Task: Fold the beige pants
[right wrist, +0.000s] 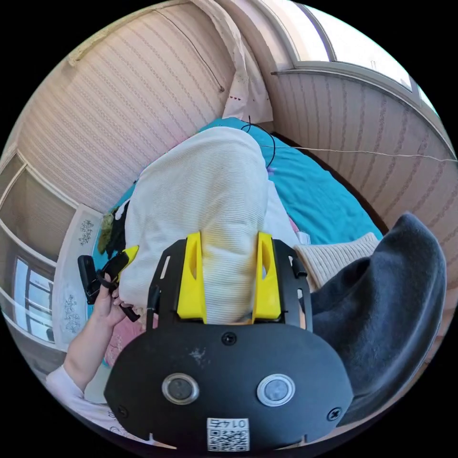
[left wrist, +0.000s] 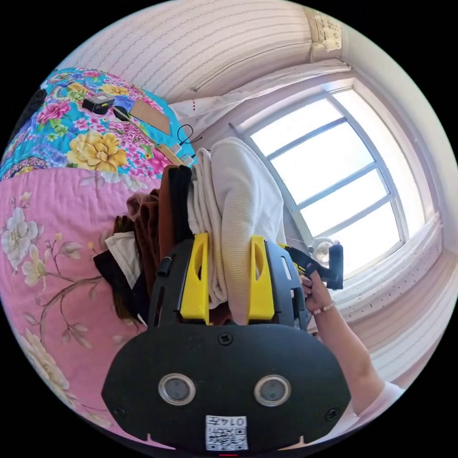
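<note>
Beige pants (left wrist: 238,200) are held folded above the bed (left wrist: 43,248), beside a stack of dark clothes (left wrist: 152,229); they are gripped between the yellow jaws of the left gripper (left wrist: 229,281). The right gripper (right wrist: 229,281) is likewise clamped on the ribbed fabric; a dark grey garment (right wrist: 381,305) is seen just beside it.

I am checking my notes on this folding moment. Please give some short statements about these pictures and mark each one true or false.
1. Both jaws of the left gripper press on the cream ribbed beige pants. True.
2. The right gripper hangs open, holding nothing. False: it is shut on the same pants.
3. Brown and black folded clothes lie beside the pants. True.
4. The pink floral quilt is plain grey. False: it is pink with flowers.
</note>
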`<state>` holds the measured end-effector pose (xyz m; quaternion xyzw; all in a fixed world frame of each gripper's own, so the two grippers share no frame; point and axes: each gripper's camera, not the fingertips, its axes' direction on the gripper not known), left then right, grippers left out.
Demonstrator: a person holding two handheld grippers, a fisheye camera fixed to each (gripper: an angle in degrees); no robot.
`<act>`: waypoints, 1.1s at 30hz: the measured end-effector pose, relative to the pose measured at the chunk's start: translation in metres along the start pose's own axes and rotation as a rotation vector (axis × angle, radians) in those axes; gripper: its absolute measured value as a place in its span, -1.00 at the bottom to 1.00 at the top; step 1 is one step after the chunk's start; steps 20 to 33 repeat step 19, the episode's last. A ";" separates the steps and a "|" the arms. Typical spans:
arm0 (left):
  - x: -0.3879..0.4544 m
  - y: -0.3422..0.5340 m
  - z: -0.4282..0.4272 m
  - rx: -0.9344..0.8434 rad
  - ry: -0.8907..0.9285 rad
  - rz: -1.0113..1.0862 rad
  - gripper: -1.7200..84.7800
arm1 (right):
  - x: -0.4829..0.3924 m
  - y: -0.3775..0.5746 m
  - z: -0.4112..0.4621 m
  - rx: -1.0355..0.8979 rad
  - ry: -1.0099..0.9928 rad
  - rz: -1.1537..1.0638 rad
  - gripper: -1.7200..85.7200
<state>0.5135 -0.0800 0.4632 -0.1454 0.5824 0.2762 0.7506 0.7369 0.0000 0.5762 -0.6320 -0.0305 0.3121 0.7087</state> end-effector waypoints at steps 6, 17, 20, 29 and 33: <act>0.045 0.001 -0.026 0.025 -0.049 0.149 -0.70 | 0.000 0.031 -0.041 0.105 -0.023 -0.077 -0.60; 0.143 0.150 -0.068 -0.058 -0.058 0.484 -0.70 | 0.001 0.245 -0.123 0.291 0.247 -0.368 -0.60; 0.161 0.173 -0.045 -0.028 0.004 0.485 -0.70 | 0.002 0.271 -0.114 0.263 0.347 -0.392 -0.58; 0.161 0.173 -0.045 -0.028 0.004 0.485 -0.70 | 0.002 0.271 -0.114 0.263 0.347 -0.392 -0.58; 0.161 0.173 -0.045 -0.028 0.004 0.485 -0.70 | 0.002 0.271 -0.114 0.263 0.347 -0.392 -0.58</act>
